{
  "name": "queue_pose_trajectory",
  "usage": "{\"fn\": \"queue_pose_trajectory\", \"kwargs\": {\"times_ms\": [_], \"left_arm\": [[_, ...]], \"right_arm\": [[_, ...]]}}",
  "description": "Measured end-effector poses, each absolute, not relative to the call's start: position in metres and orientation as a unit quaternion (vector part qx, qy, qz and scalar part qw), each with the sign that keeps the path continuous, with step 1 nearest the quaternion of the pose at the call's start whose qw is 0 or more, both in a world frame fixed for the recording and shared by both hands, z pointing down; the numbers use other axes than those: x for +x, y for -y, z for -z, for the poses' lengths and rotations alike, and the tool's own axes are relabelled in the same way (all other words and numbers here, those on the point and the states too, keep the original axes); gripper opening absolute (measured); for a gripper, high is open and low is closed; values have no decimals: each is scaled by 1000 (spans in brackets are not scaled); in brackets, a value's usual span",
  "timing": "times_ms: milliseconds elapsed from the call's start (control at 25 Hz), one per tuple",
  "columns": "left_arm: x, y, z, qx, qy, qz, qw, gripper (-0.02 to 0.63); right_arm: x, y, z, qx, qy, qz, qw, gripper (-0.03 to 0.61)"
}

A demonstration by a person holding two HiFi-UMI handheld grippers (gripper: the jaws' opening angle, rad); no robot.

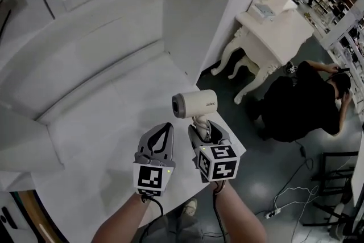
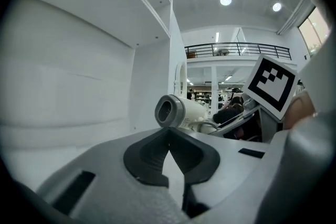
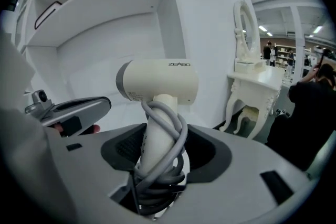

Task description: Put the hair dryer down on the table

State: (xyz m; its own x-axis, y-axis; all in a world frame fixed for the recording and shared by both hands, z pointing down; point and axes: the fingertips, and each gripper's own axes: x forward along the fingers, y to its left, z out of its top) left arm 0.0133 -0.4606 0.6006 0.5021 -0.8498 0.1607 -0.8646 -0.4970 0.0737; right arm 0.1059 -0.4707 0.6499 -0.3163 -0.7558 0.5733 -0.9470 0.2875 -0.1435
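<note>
Right tongs (image 1: 202, 131) clamped dryer (image 1: 195, 104) by handle; left tongs (image 1: 164, 127) closed, seemingly empty. Should lower to table (image 1: 102, 139) beneath before releasing.

Upright cream hair dryer (image 1: 196, 104), seemingly aloft

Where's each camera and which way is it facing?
Head view: on the person's head, looking steeply down at the white table; shows both forearms, left tool, right tool.
Left gripper view: on the left tool, along its shut, empty jaws toward the cream plastic hair dryer.
Right gripper view: on the right tool, along jaws clamped on the dryer's cord-wrapped handle.
All three share the hair dryer.
</note>
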Motion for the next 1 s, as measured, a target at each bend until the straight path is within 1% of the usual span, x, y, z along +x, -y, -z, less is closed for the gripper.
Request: {"fn": "queue_pose_trajectory", "kwargs": {"times_ms": [120,200,400,840,1000], "left_arm": [[20,459,-635,869,486,-51,74,12],[23,455,-651,871,481,-52,89,12],[29,453,-682,860,489,-86,118,12],[31,459,-703,851,492,-106,149,12],[32,460,-706,852,491,-112,143,12]], "right_arm": [[106,468,-687,541,768,-252,230,227],[107,464,-708,536,762,-265,248,227],[114,454,-737,526,750,-279,288,227],[117,453,-767,492,727,-341,336,227],[116,453,-771,479,727,-348,349,229]]}}
